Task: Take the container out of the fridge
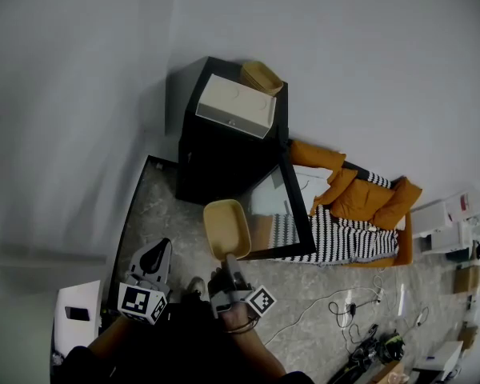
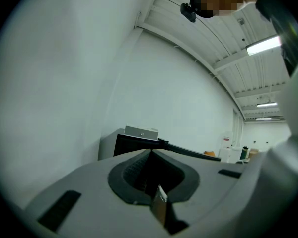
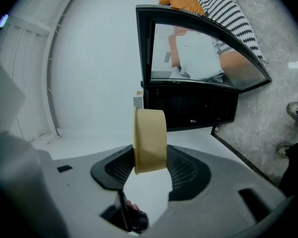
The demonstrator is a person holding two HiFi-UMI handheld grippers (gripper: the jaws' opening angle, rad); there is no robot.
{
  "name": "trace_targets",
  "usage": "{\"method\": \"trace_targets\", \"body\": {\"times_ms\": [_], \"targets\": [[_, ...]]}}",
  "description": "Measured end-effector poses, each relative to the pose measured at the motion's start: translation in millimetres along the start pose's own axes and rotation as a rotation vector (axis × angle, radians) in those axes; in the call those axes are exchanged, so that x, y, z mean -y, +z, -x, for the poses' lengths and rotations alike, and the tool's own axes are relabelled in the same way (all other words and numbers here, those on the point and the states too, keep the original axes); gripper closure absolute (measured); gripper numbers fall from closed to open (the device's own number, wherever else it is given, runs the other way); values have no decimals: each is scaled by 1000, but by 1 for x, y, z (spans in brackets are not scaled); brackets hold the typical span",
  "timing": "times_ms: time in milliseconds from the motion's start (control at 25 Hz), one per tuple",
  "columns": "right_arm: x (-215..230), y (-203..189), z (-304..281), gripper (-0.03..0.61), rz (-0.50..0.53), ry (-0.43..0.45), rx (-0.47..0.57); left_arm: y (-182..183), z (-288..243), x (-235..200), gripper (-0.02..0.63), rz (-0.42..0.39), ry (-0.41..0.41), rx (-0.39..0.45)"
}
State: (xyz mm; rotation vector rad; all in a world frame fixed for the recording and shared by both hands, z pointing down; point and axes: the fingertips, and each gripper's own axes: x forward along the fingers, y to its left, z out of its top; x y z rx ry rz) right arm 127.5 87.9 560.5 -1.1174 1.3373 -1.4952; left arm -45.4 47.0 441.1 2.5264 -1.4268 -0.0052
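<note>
Right gripper (image 3: 150, 166) clamps the tan container (image 1: 226, 228) by one end, jaws partly apart. The tub is open-topped, round-cornered and mid-frame.

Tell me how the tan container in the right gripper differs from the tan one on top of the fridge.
The held container is gripped in the right gripper, out in front of the open door. The tan one on top rests untouched on the fridge beside a white box. The held container is near the person; the other sits back by the wall. Both are pale tan.
</note>
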Motion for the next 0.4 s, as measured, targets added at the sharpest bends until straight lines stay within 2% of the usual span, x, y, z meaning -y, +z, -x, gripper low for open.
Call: {"method": "trace_targets", "body": {"times_ms": [400], "targets": [[3,-1,-2,385,-2,-4,1,-1,-2,-2,609,2,-2,-7]]}}
